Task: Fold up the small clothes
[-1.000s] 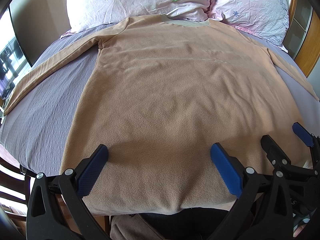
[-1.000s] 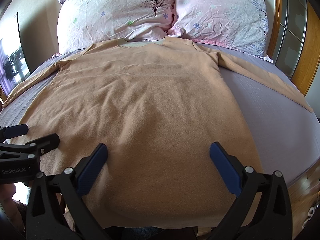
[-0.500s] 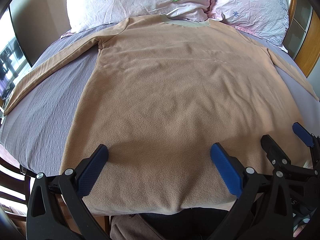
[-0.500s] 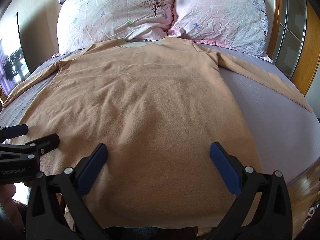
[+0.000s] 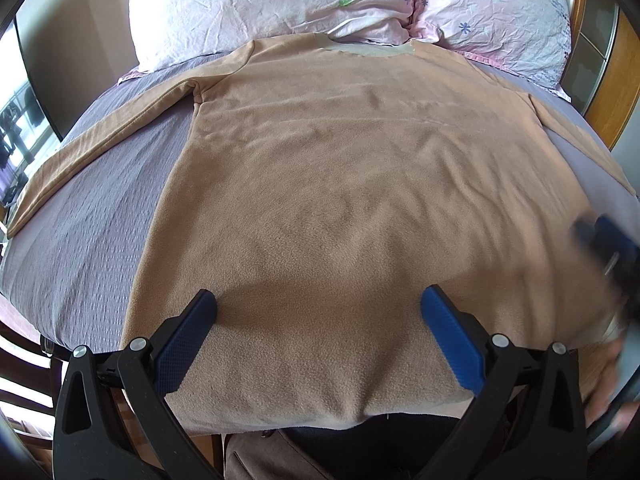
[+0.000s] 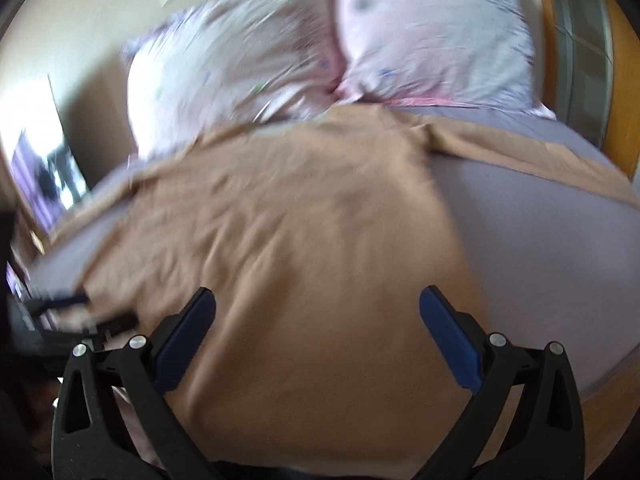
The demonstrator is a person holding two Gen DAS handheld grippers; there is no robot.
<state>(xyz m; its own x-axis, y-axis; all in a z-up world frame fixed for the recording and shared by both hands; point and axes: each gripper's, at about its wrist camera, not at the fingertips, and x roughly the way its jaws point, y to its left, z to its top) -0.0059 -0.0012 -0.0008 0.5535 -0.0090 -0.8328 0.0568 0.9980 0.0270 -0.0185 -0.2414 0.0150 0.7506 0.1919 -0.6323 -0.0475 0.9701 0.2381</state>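
Observation:
A tan long-sleeved fleece shirt point(image 5: 340, 184) lies flat on the grey bed sheet point(image 5: 76, 248), collar toward the pillows, both sleeves spread out to the sides. My left gripper point(image 5: 318, 332) is open and empty over the shirt's bottom hem, left of middle. My right gripper point(image 6: 316, 332) is open and empty over the hem's right part; its view is motion-blurred, with the shirt point(image 6: 300, 240) filling it. The right gripper also shows blurred at the right edge of the left wrist view point(image 5: 608, 248).
Two pale floral pillows point(image 5: 280, 4) lie at the head of the bed. A wooden headboard with glass panels point(image 5: 616, 80) stands at the right. A dark chair frame point(image 5: 24, 376) is at the lower left by the bed edge.
My right gripper has swung up and to the right, blurring its view. My left gripper has stayed where it was. The shirt has not moved.

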